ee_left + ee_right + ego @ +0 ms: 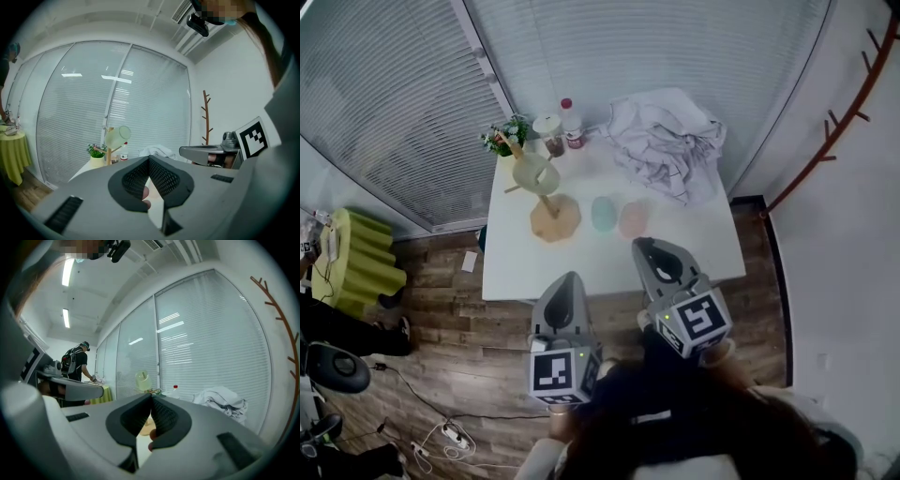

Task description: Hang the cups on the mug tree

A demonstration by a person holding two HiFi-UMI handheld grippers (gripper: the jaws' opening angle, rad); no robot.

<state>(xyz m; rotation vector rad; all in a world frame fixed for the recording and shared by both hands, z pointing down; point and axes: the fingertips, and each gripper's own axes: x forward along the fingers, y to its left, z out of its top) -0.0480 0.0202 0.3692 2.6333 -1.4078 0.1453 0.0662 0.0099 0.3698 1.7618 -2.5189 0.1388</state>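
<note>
Cups number three: a pale green cup (534,173) hangs on the mug tree (555,218) toward the desk's (703,253) left edge, and a teal cup (604,214) and a pink cup (633,218) sit side by side mid-desk, just right of the tree's base. At the far left corner stand a potted plant (504,139), a jar (549,131) with contents too small to tell, and a red-capped bottle (572,123). A crumpled cloth (666,141) fills the far right corner. The left gripper (568,279) and the right gripper (644,246) are at the near edge, jaws closed and empty.
</note>
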